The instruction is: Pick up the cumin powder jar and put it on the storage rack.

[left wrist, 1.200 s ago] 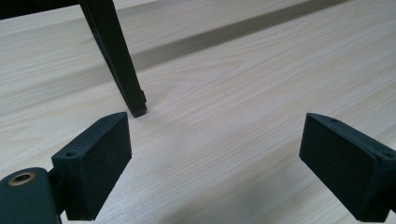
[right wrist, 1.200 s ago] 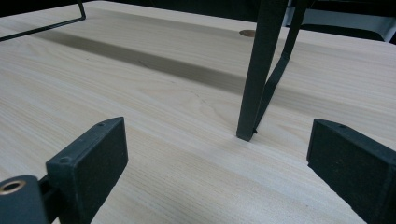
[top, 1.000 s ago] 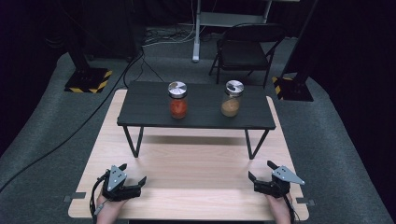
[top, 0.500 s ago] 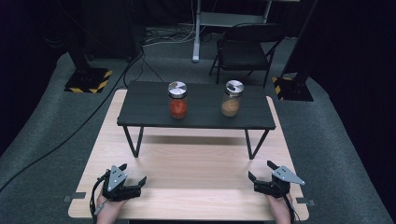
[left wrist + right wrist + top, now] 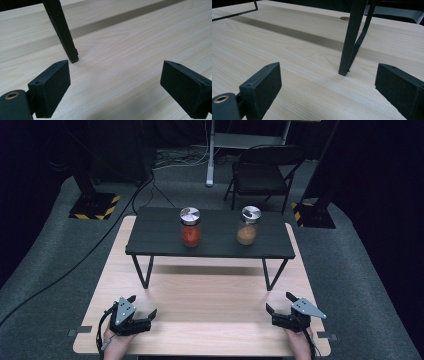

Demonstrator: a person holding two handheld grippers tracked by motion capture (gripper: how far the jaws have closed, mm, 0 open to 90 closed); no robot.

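Note:
Two glass jars with silver lids stand on a low black stand (image 5: 155, 237): one with red contents (image 5: 190, 227) on the left, one with tan contents (image 5: 248, 226) on the right. My left gripper (image 5: 143, 305) rests near the wooden table's front left corner, open, with nothing between its jaws (image 5: 116, 75). My right gripper (image 5: 278, 301) sits near the front right corner, also open and empty (image 5: 328, 72); its jaws have just been closing a little. Both grippers point toward the stand and are well short of it.
The wooden table (image 5: 210, 295) spans the space between the grippers and the stand. A black stand leg (image 5: 62, 32) rises just ahead of the left jaws, another (image 5: 352, 37) ahead of the right jaws. A folding chair (image 5: 265, 170) stands beyond the table.

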